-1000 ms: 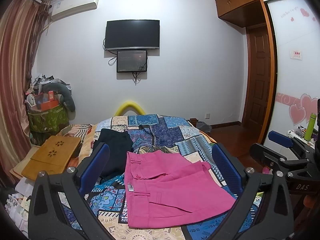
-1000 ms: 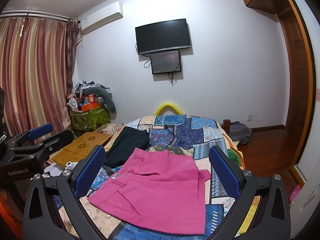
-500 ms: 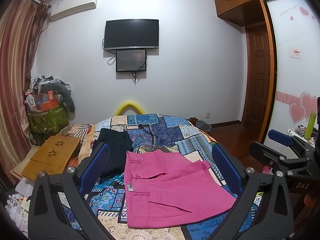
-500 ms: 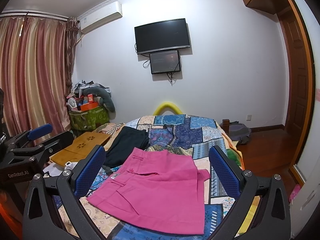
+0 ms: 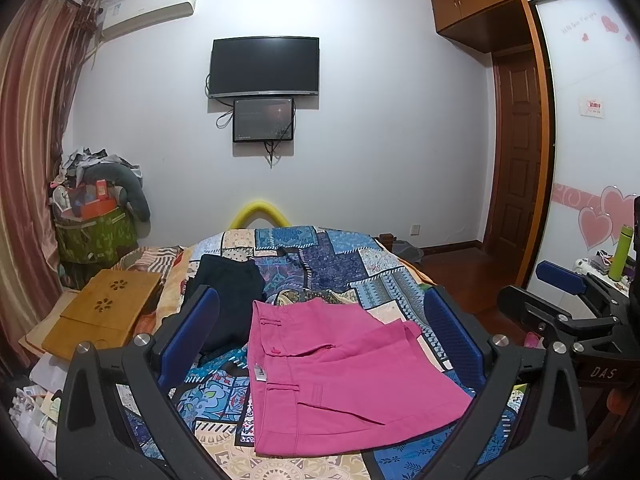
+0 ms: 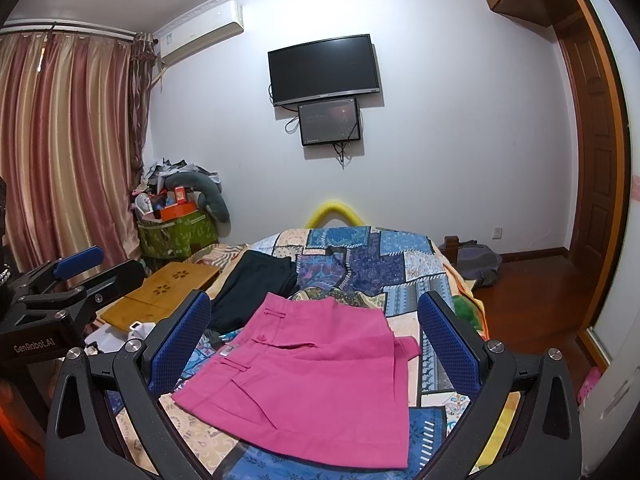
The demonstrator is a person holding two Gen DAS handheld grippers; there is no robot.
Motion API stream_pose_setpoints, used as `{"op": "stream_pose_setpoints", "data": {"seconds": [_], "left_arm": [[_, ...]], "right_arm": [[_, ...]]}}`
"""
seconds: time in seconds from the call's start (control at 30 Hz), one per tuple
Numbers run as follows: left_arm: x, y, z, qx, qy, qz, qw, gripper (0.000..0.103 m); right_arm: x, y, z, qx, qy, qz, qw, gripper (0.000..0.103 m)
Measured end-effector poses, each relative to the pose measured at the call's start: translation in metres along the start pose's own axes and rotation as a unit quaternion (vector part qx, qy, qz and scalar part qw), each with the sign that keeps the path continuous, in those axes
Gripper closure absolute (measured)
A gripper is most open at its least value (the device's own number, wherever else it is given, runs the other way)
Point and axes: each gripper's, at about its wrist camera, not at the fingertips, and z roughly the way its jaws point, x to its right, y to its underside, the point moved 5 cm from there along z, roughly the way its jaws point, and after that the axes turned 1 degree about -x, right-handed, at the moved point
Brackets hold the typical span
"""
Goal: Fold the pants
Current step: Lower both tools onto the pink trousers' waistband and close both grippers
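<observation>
Pink pants [image 5: 336, 376] lie folded flat on the patchwork bedspread [image 5: 344, 264], waistband toward the left; they also show in the right wrist view [image 6: 316, 376]. My left gripper [image 5: 320, 332] is open and empty, held above the near edge of the pants. My right gripper [image 6: 316, 332] is open and empty, also above the pants. The right gripper's body shows at the right of the left wrist view [image 5: 568, 316], and the left gripper's body at the left of the right wrist view [image 6: 60, 296].
A dark folded garment [image 5: 228, 300] lies on the bed behind the pink pants. A wooden lap tray [image 5: 104, 312] sits left of the bed, with a cluttered green bin [image 5: 92, 228] behind it. A door [image 5: 520, 160] and wood floor are at the right.
</observation>
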Motion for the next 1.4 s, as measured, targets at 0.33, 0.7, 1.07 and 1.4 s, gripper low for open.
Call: {"op": "stream_pose_setpoints", "data": {"seconds": [0.33, 0.7, 1.07, 1.4], "left_arm": [[-0.005, 0.008, 0.031, -0.028, 0.002, 0.004, 0.9996, 0.0], [-0.048, 0.055, 0.149, -0.163, -0.027, -0.011, 0.9861, 0.0], [-0.09, 0.11, 0.251, -0.307, -0.014, -0.026, 0.9513, 0.011], [-0.1, 0.135, 0.292, -0.383, 0.021, -0.022, 0.9233, 0.036]], "right_arm": [[0.005, 0.006, 0.018, -0.023, 0.009, 0.002, 1.0, 0.0], [0.052, 0.055, 0.09, -0.124, 0.035, 0.011, 0.992, 0.0], [0.102, 0.102, 0.158, -0.249, 0.009, 0.018, 0.968, 0.002], [0.13, 0.108, 0.198, -0.287, -0.007, 0.039, 0.957, 0.018]]}}
